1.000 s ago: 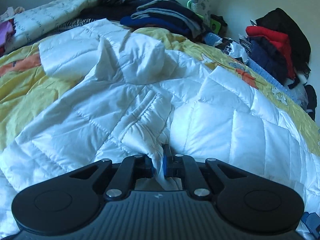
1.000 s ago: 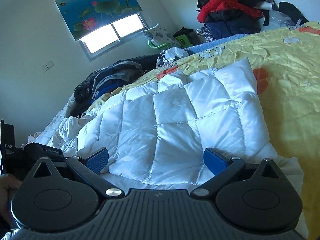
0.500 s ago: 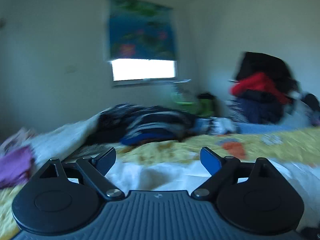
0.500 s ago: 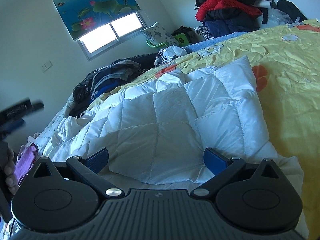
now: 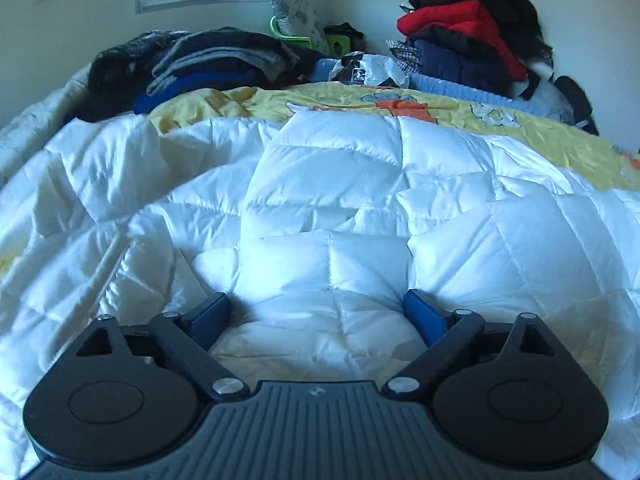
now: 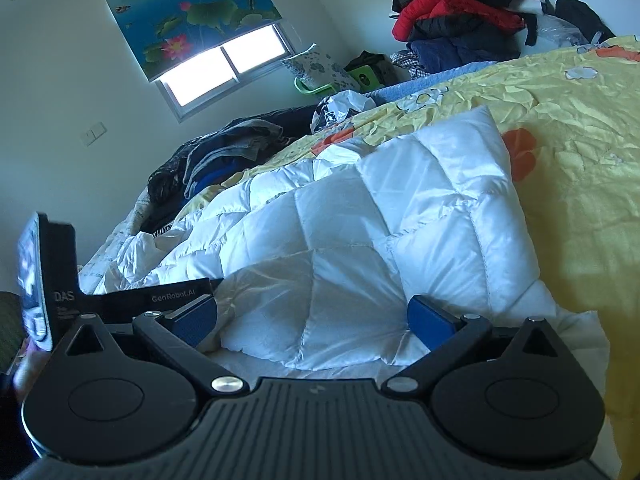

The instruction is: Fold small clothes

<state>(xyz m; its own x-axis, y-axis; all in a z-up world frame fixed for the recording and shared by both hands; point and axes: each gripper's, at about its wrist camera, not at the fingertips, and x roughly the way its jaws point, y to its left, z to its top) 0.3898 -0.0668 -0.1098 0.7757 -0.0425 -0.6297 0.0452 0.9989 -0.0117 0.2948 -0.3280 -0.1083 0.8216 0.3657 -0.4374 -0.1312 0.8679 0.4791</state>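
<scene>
White quilted jacket [image 5: 328, 208] on yellow bedspread [image 6: 560, 120], dark clothes pile [image 5: 208, 64] behind.

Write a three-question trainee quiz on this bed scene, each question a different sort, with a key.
1. True or false: the left gripper is clamped on the white puffer jacket.
2. Which colour is the bedsheet under the jacket? A green, B yellow, C grey.
3. Fill in: the blind above the window shows ____ flowers.

Key: 1 false, its jaws are opening, pads apart over the fabric. 2 B. 3 lotus.
</scene>
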